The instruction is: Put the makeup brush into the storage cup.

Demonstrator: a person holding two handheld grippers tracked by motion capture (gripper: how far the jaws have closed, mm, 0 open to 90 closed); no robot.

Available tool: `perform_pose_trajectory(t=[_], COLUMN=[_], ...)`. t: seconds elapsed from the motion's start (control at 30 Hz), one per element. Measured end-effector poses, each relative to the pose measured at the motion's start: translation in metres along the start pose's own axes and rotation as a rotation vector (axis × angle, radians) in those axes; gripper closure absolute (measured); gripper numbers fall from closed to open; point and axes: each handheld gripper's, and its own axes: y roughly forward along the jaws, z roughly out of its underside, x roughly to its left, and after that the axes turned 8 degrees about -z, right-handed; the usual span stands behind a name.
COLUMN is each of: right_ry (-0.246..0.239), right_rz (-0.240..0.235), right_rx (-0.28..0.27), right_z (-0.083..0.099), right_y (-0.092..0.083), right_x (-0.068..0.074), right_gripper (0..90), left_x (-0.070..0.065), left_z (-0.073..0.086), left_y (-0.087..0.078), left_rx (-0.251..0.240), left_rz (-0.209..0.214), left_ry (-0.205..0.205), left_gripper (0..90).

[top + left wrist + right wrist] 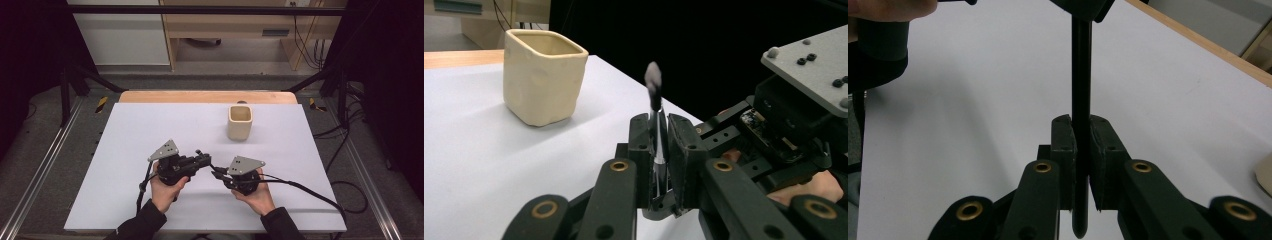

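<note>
At the near edge of the white counter, low over its surface, both hands hold their tools with the tips turned toward each other. The left tongs are closed on a thin dark stick, a small brush or pen by the look of it, whose pale blurred tip rises above the pads in the left gripper view. The right tongs are clamped on the same slim black shaft, which runs on out of their grip toward the other tool. So the thing is pinched at two places at once, between the two hands, near the middle of the counter's near half.

Farther off and a little to the right, well apart from both hands, stands a cream square-mouthed cup, upright and, as far as its opening shows, empty.

My reading is that the work is at a handover or a pulling-apart of the stick: the pick-up is done and both grips are set. What remains, I judge, is for one tool to let go or separate the parts, then carry the piece across to the cup; nothing has gone into it yet.
</note>
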Motion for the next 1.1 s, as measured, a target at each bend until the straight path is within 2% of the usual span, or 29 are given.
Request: perform_pose_trajectory(t=[0.23,0.3,0.4,0.47,0.57,0.7,1.1], right_ry=[0.001,0.002,0.005,0.014,0.025,0.028,0.029], right_rz=[-0.001,0.001,0.029,0.065,0.088,0.088,0.062], right_rx=[0.006,0.006,0.008,0.004,-0.020,-0.039,-0.039], right_z=[0.001,0.000,0.000,-0.002,-0.004,-0.008,-0.012], right_y=[0.002,0.002,0.002,0.001,0.000,-0.002,-0.003], right_x=[0.001,0.001,0.001,0.002,0.003,0.005,0.009], right_gripper=[82.5,79.7,64.4,51.4,42.8,46.1,71.6], left_x=[-0.004,-0.004,-0.005,-0.005,-0.006,-0.009,-0.013], left_z=[0.000,-0.001,-0.001,-0.001,0.000,0.001,0.003], left_y=[0.000,-0.001,-0.001,-0.001,0.000,0.002,0.005], left_rx=[0.005,0.007,0.013,0.017,0.027,0.036,0.045], left_rz=[0.002,-0.005,-0.032,-0.041,-0.057,-0.064,-0.057], left_ry=[0.016,0.022,0.025,0.029,0.036,0.042,0.052], left_gripper=[83.8,83.9,83.9,83.9,83.9,83.8,83.9])
